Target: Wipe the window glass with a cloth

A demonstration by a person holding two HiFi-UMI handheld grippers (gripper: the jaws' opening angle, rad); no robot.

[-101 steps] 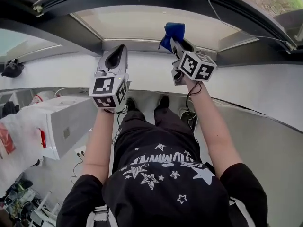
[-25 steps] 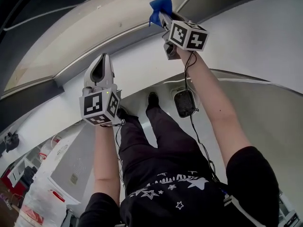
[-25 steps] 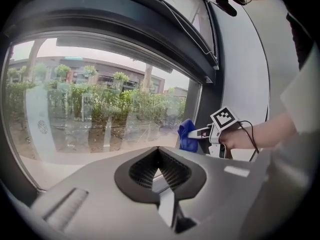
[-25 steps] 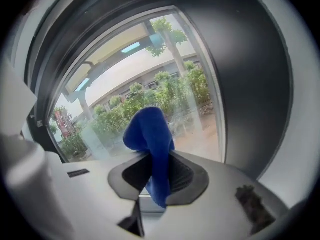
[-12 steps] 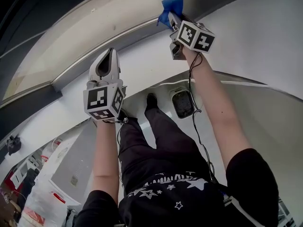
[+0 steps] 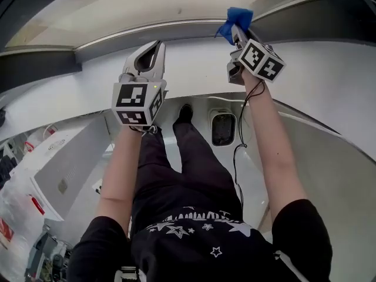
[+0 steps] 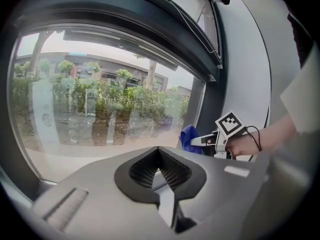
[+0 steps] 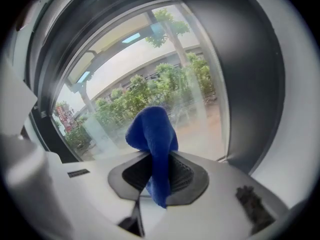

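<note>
A blue cloth is pinched in my right gripper, which is shut on it and raised toward the window glass near its lower right corner. In the right gripper view the blue cloth stands bunched up out of the shut gripper, in front of the window glass. My left gripper is held up to the left, shut, with nothing in it. In the left gripper view the gripper faces the window glass; the blue cloth and right gripper show at the right.
A dark window frame runs round the glass, with a white sill and wall below it. A person's legs and shoes stand on the floor beside a small black device. White boxes lie lower left.
The view has swung so the window runs level across the top. Both grippers sit further right in it, the right one still holding the cloth up by the glass.
</note>
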